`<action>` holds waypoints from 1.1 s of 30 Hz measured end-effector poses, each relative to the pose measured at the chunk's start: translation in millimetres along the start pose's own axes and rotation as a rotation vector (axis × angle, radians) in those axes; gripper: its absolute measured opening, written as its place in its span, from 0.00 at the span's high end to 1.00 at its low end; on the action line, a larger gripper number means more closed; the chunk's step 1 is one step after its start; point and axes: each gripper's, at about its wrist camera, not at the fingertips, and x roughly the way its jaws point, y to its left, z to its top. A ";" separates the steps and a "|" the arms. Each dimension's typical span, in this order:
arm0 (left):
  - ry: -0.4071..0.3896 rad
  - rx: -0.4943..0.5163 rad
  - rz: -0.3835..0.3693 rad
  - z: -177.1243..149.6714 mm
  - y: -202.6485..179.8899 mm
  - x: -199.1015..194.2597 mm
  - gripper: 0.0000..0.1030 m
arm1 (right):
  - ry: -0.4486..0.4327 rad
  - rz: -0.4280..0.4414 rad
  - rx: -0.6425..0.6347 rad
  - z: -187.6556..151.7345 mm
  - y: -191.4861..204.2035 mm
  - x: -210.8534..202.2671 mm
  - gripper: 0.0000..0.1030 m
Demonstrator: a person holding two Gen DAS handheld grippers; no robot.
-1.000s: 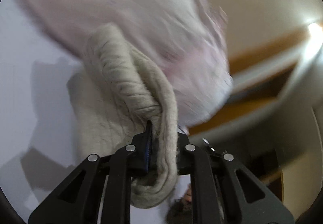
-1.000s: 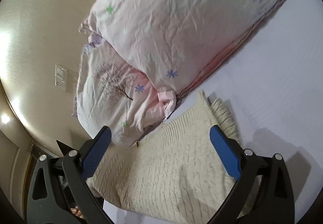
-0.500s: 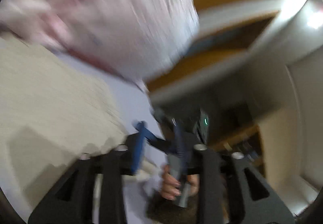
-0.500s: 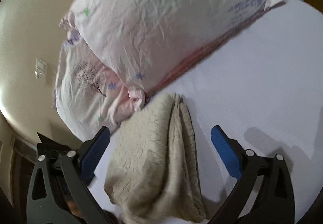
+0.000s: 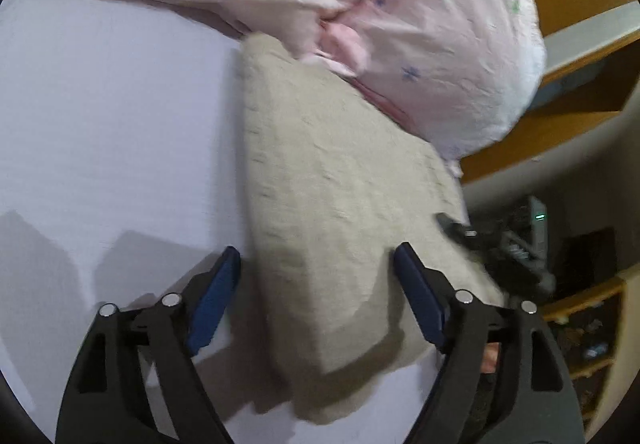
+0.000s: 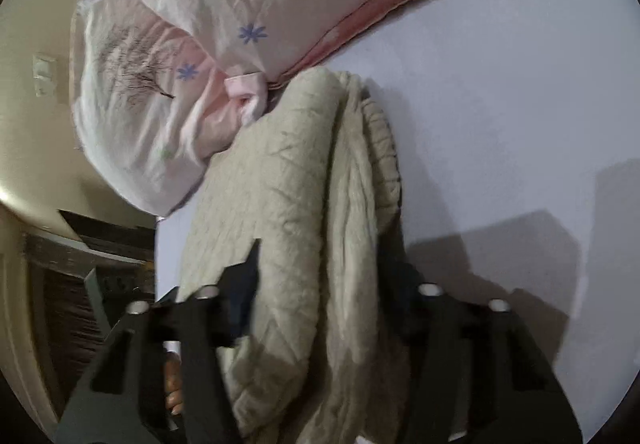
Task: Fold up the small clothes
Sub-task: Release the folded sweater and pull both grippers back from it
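Observation:
A beige knit sweater point(image 5: 332, 195) lies folded on the white bed sheet point(image 5: 112, 115), its far end against the pink pillows. My left gripper point(image 5: 316, 276) is open, its blue pads on either side of the sweater's near end, not gripping it. In the right wrist view the folded sweater point(image 6: 304, 203) runs between my right gripper's fingers point(image 6: 320, 284), which are closed in on the thick bundle from both sides. The right gripper's body also shows in the left wrist view point(image 5: 500, 248) at the sweater's right edge.
Two pink patterned pillows point(image 5: 420, 23) lie at the head of the bed, also in the right wrist view point(image 6: 240, 3). A wooden headboard and shelves point(image 5: 580, 55) stand beyond the bed's right edge. The white sheet point(image 6: 500, 103) stretches to the right.
My left gripper let go of the sweater's edge and opened, now straddling its near end. The sweater went from spread flat to folded over. My right gripper closed on the folded bundle.

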 end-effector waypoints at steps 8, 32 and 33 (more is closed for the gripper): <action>-0.137 0.184 0.003 23.5 -10.8 -64.3 0.63 | -0.059 0.178 -0.125 -5.6 49.7 -2.1 0.72; -0.216 0.522 0.400 -49.1 -19.9 -84.9 0.45 | -0.181 -0.172 -0.290 -94.0 104.8 19.6 0.79; -0.215 0.497 0.379 -50.6 -16.7 -88.3 0.44 | -0.200 -0.180 -0.308 -97.4 111.4 15.3 0.72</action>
